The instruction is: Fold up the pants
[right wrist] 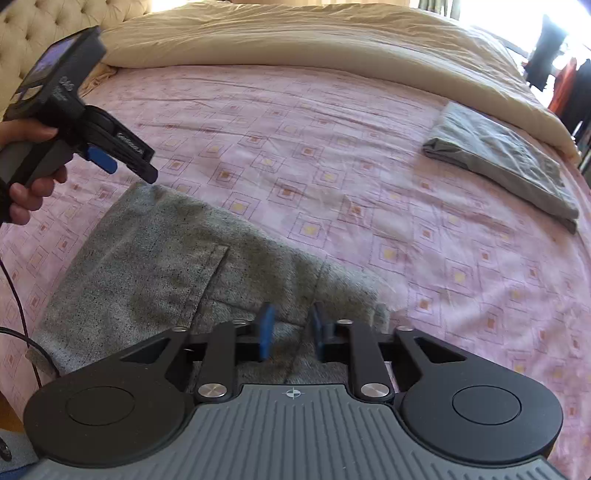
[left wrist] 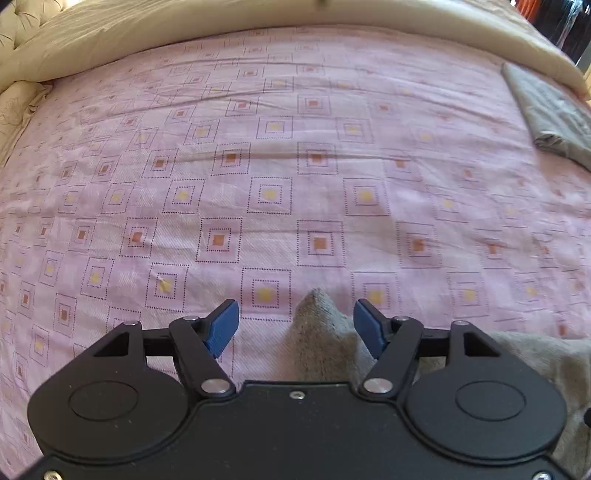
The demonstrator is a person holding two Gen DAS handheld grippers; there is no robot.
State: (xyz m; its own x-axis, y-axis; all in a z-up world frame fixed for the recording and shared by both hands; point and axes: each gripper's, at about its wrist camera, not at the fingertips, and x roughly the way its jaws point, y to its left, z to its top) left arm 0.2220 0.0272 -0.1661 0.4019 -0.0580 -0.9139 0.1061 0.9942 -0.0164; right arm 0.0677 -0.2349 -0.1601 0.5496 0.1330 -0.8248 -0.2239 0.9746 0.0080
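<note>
Grey fleece pants (right wrist: pixel 155 266) lie flat on the pink patterned bedsheet (right wrist: pixel 332 166), a back pocket facing up. In the left wrist view a corner of the pants (left wrist: pixel 317 332) pokes up between the fingers. My left gripper (left wrist: pixel 295 325) is open, its blue pads on either side of that corner and apart from it; it also shows in the right wrist view (right wrist: pixel 122 162), held above the pants' far corner. My right gripper (right wrist: pixel 291 332) is open with a narrow gap, hovering over the near edge of the pants.
A folded grey garment (right wrist: pixel 506 166) lies at the right side of the bed, also in the left wrist view (left wrist: pixel 550 110). A beige duvet (right wrist: pixel 295 40) is bunched along the far side, with a tufted headboard (right wrist: pixel 44 22) at the left.
</note>
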